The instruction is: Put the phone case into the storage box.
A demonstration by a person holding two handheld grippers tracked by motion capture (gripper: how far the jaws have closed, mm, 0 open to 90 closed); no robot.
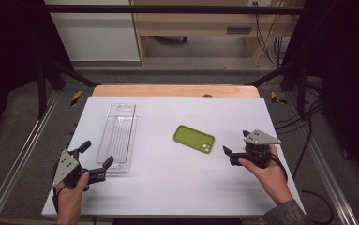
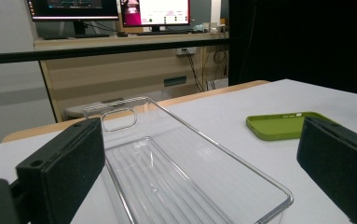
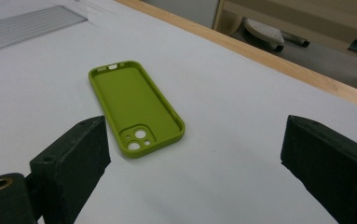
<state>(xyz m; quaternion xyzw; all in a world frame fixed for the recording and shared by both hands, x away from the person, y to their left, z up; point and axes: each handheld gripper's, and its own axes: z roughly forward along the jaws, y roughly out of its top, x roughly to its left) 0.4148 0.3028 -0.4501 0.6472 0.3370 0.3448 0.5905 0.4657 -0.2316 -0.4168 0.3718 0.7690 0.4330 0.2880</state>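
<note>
Lying flat on the white tabletop [image 1: 177,187], the green phone case [image 1: 194,138] rests hollow side up right of centre, its camera cut-outs at the end nearer the person. Open white surface surrounds it on every side, and it sits well apart from the clear tray [image 1: 117,136], which lies lengthwise left of centre with a handle slot at its far end. The tray's near end almost reaches the left hand-held gripper [image 1: 96,153]; its far end stops short of the tabletop's far edge, where a strip of bare wood shows. A broad empty band runs along the near edge between the two hands.

The left hand [image 1: 69,199] grips its tool at the near-left corner, jaws spread wide and empty, pointing up the table along the tray; in the left gripper view the tray's near rim lies between and below the jaws. The right hand [image 1: 268,176] holds the right hand-held gripper [image 1: 235,145] close to the right edge, jaws aimed leftward at the case, also wide apart with nothing between them. In the right gripper view the case [image 3: 134,107] lies just beyond the jaws, untouched.
</note>
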